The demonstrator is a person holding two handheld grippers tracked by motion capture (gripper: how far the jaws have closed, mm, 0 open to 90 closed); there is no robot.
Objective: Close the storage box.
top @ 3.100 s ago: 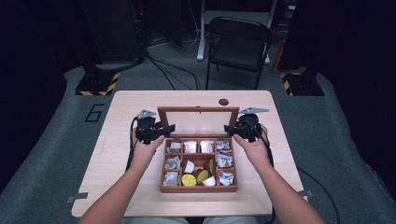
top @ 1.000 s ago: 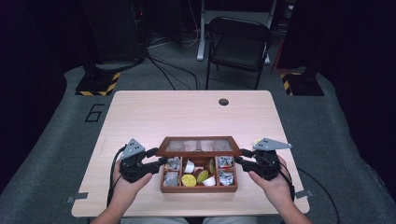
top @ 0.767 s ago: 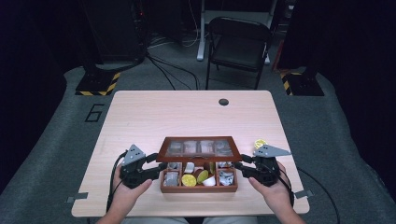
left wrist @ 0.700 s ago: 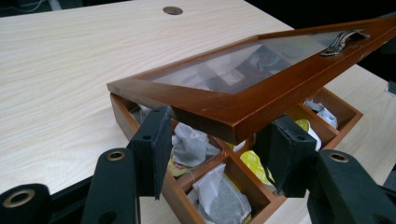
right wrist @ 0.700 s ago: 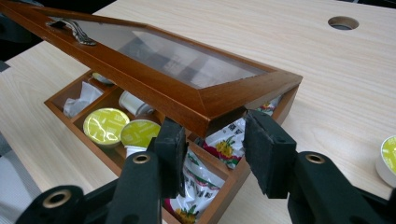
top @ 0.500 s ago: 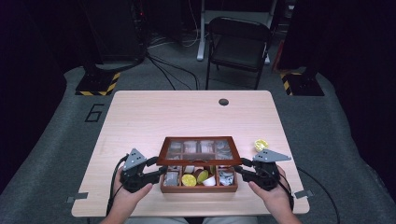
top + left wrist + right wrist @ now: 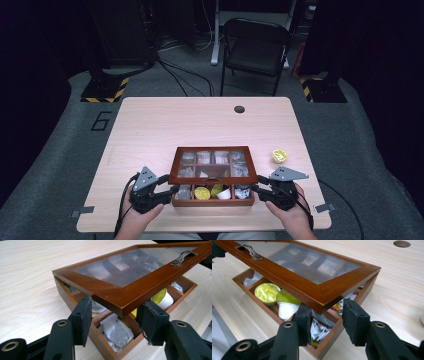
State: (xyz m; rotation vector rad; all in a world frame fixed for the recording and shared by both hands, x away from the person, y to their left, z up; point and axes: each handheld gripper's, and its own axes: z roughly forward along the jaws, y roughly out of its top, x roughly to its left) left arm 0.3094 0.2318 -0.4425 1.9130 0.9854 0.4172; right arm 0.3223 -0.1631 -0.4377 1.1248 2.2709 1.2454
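Lid (image 7: 213, 164) had dropped from upright to nearly shut over the box (image 7: 213, 200), left hand-held gripper (image 7: 172, 189) and right hand-held gripper (image 7: 254, 188) each clamping a front lid corner.

Looks like a recording studio or lab rather than a home. Black curtains all around, grey carpet, a lone pale wooden table (image 7: 165, 130) with a cable hole. Behind it a folding chair (image 7: 255, 45), loose cables, hazard-striped stand bases (image 7: 102, 92), a floor mark "6" (image 7: 101, 120).
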